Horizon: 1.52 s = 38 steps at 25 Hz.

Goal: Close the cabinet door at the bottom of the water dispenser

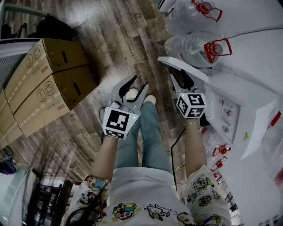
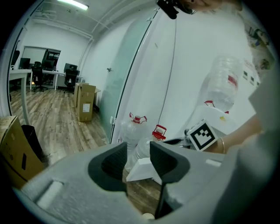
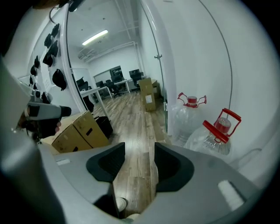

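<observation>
The white water dispenser [image 1: 247, 99] stands at the right in the head view. Its bottom cabinet door [image 1: 177, 65] juts out from it over the wood floor, standing open. My right gripper [image 1: 180, 78] hangs just beside the door's top edge, jaws open and empty [image 3: 140, 153]. My left gripper [image 1: 138, 84] is a little to the left, over the floor and the person's shoes, also open with nothing between its jaws [image 2: 138, 151]. In the left gripper view the white door [image 2: 141, 169] shows through the jaw gap, with the right gripper's marker cube [image 2: 202, 134] to its right.
Two large water bottles with red handles [image 1: 194, 48] [image 1: 190, 13] lie on the floor beyond the door, against a glass wall. Cardboard boxes [image 1: 48, 84] are stacked at the left. A black cable [image 1: 177, 145] runs along the floor by the dispenser.
</observation>
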{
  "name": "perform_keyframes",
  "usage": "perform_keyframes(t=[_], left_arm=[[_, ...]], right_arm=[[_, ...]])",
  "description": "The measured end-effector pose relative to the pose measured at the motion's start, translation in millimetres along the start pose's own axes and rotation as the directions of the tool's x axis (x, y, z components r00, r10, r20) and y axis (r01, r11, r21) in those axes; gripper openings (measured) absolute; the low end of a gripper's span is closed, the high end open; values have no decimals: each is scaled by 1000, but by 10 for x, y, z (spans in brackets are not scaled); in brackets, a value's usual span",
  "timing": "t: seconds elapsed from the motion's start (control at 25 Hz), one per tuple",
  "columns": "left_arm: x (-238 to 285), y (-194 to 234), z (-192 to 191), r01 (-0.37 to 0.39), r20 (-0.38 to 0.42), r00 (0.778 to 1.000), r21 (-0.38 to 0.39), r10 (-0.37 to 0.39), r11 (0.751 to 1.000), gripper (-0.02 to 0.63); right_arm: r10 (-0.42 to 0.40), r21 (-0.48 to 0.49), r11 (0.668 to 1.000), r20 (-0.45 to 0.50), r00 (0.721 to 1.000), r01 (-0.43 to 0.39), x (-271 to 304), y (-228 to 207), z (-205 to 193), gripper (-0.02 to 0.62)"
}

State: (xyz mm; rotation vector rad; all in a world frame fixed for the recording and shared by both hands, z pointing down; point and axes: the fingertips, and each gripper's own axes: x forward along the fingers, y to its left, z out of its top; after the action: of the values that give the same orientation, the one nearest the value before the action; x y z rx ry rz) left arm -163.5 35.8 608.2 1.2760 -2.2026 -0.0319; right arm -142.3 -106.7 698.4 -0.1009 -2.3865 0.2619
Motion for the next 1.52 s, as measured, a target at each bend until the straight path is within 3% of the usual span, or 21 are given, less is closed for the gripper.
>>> perform_keyframes(t=[0.6, 0.8, 1.04, 1.2, 1.52], left_arm=[[453, 122, -660, 34, -94, 995, -69, -41, 997, 156], [595, 111, -794, 62, -116, 991, -77, -71, 995, 156], [684, 102, -865, 84, -126, 988, -85, -95, 993, 156], [730, 94, -901, 97, -132, 985, -93, -109, 991, 156], [835, 162, -982, 115, -160, 979, -98, -130, 989, 156]], right_arm=[[-2, -231, 971, -255, 967, -59, 923, -352, -660, 222], [-22, -354, 928, -363, 932, -116, 1090, -482, -860, 236], [-65, -491, 848, -470, 880, -200, 1259, -636, -943, 244], [-92, -531, 814, -519, 850, -236, 1382, -726, -1027, 245], [-123, -563, 777, -576, 808, -283, 1525, -781, -1211, 241]])
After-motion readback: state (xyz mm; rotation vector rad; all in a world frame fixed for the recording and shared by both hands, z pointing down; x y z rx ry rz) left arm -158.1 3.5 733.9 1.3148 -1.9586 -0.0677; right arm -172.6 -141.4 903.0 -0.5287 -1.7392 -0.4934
